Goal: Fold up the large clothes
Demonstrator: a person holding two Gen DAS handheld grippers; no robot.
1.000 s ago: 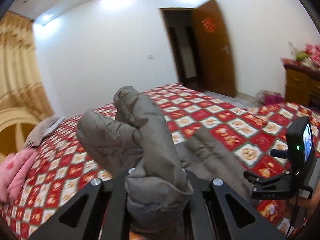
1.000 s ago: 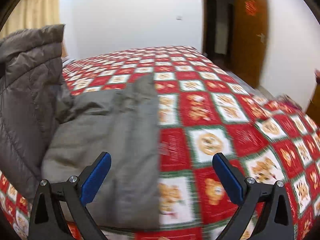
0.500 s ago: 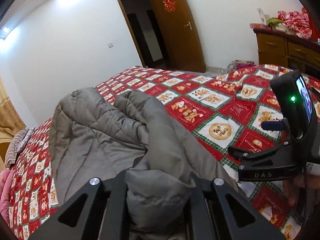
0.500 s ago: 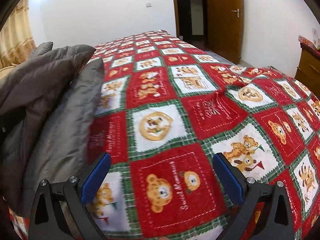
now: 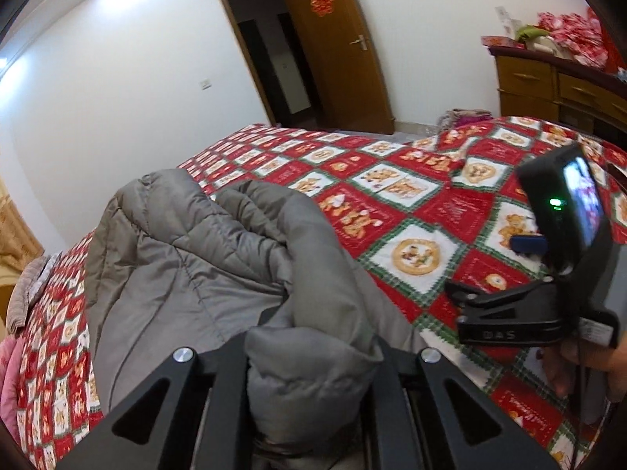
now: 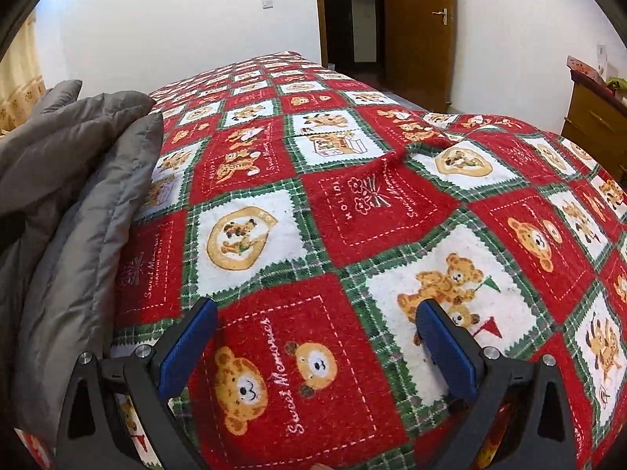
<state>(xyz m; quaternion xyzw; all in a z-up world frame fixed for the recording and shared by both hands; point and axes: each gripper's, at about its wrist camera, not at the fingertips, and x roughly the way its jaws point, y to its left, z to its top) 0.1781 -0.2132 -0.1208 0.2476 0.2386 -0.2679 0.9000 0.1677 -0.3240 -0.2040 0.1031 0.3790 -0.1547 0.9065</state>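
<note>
A: Closest to us, our left claw (image 5: 309, 356) is clamped on a thick bunched wad of the grey padded jacket (image 5: 188, 258); its fingers are buried in the fabric, so we can't see the pads.

B: And the jacket itself lies on the bed (image 6: 352, 211), its bulk spreading away from the left claw toward the wall, partly doubled over on itself.

A: We'd judge it light but bulky, soft and puffy, with a slick shell. A thin pinch may slip, so we would take it at a stitched hem or a quilting seam, with a good fold of cloth between the fingers.

B: Our right claw (image 6: 313, 348) is spread wide with nothing in it, blue pads (image 6: 188, 348) showing. It hovers low over the bedspread, just to the right of the jacket's edge (image 6: 98, 235).

A: From the left wrist view, the right claw (image 5: 540, 286) sits off to the jacket's right, level with it, in the person's hand (image 5: 580, 368).

B: Which part of the jacket we hold, sleeve or hem, we can't quite tell from here; possibly a sleeve.

A: Beyond the jacket, only bedspread, then the door (image 5: 337, 51) at the far side.
</note>
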